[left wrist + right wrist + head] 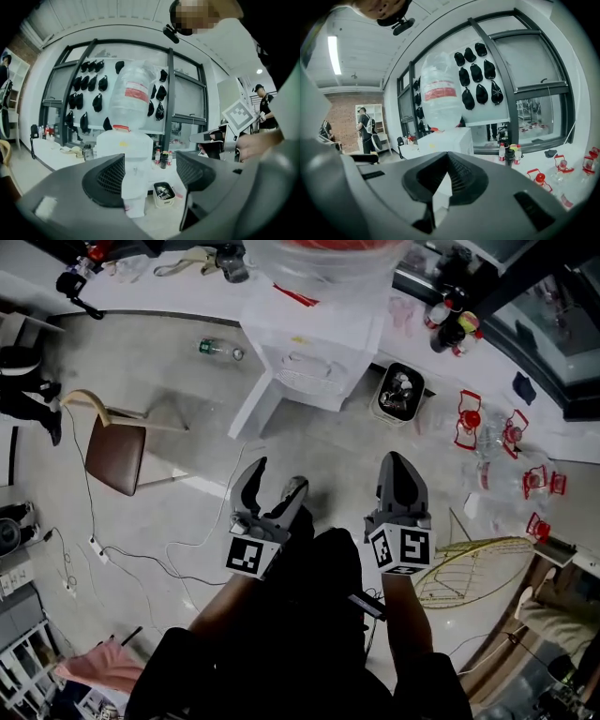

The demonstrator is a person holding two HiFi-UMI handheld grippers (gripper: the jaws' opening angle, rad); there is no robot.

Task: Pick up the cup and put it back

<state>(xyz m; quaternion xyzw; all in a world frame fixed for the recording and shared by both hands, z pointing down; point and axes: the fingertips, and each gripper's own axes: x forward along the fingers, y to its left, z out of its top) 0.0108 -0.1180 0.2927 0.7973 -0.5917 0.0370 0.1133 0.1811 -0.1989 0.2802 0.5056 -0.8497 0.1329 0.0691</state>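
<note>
I cannot make out a cup in any view. A white water dispenser (302,351) with a big clear bottle on top stands ahead on the floor. It also fills the middle of the left gripper view, dispenser (125,154), and shows in the right gripper view, dispenser (445,138). My left gripper (278,474) hangs in the air short of the dispenser, jaws wide apart with nothing between them (150,173). Beside it my right gripper (399,460) is shut and holds nothing (447,159). Both point toward the dispenser.
A brown chair (117,451) stands at the left, with cables trailing over the floor. A plastic bottle (220,350) lies near the dispenser. A bin of odds and ends (400,392) sits to its right, then red-handled clear containers (487,427) and a yellow mesh frame (473,568).
</note>
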